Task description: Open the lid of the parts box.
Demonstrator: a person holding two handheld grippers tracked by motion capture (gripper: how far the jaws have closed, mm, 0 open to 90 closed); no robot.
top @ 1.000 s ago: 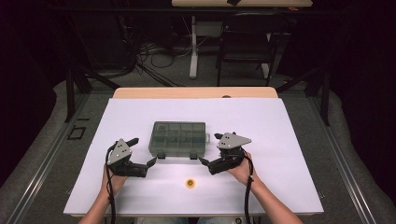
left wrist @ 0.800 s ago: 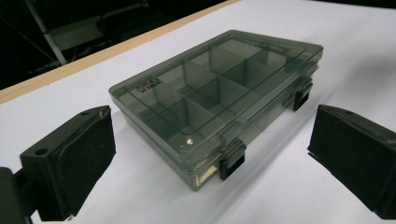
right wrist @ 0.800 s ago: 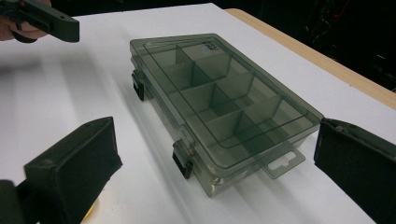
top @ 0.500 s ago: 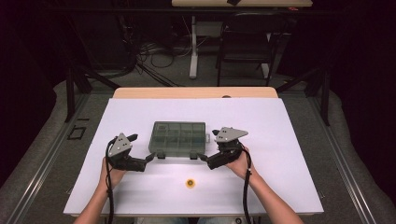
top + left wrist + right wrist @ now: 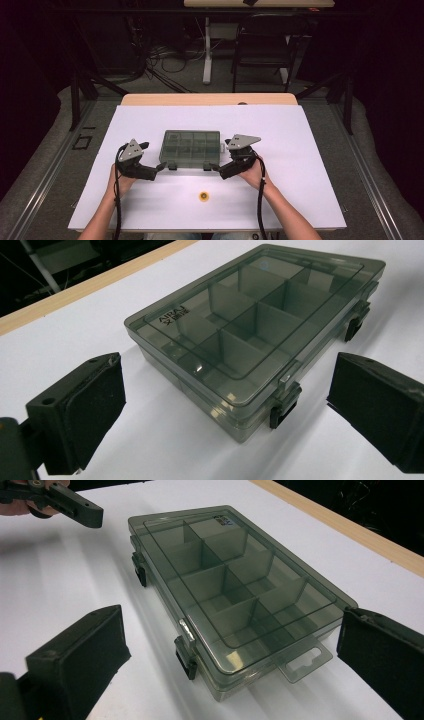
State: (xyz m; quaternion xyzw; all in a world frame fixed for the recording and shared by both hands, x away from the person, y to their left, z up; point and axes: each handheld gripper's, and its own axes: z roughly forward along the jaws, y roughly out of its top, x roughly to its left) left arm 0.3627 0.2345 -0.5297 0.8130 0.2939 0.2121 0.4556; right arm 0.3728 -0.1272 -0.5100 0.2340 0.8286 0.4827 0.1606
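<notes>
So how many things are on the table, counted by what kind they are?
Clear grey box with its lid shut: 1
Small yellow round thing: 1
Grippers, the left gripper and the right gripper, both with jaws open: 2
Total: 4

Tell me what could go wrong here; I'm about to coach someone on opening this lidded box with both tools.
1. The smoky transparent plastic compartment box lies loose on the smooth white table sheet; pushing a latch could slide it away.
2. The small black latches are narrow beside the wide pads of the open left tool, so a pad may slip off.
3. The open right tool may catch the clear hang tab instead of its latch.
</notes>
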